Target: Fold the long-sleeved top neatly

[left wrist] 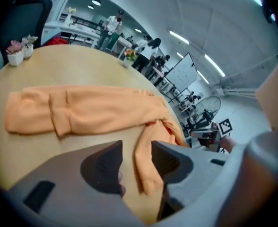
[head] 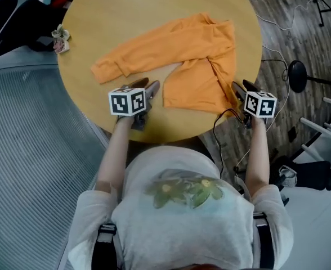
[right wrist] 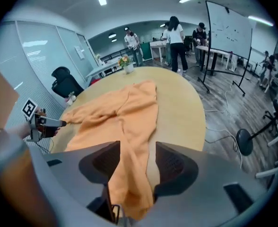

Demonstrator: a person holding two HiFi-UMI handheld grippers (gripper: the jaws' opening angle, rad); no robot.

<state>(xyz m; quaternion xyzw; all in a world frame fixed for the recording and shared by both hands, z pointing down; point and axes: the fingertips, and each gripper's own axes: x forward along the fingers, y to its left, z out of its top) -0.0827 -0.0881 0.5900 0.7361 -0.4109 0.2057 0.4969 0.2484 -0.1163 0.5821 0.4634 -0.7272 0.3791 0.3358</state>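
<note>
Left tool (left wrist: 136,144): jaws apart. The near edge of the top's lower flap lies on the table between them, close to one jaw. I see bare table on the other side, so no clamp.
Right tool (right wrist: 137,146): jaws wide apart. A strip of orange cloth runs loose between them, and the pads are not pressing on it as far as I can tell.
Top (head: 199,61): orange and long-sleeved, lying on the round wooden table (head: 98,27) towards my right half, with its near edge just in front of both tools.
Sleeve (head: 126,58): one long sleeve lies stretched out flat to my left, cuff end well clear of the body.
Done so far: I judge the right side is already turned in over the body. A crease runs down there and a flap lies across the lower part.
Left to do: bring the stretched sleeve in, square up the edges, then fold the body over.
Progress: I'd call it early, roughly a first fold in, not neat yet.
Other: a small flower pot (head: 60,40) sits at the far left rim, clear of the work.
</note>
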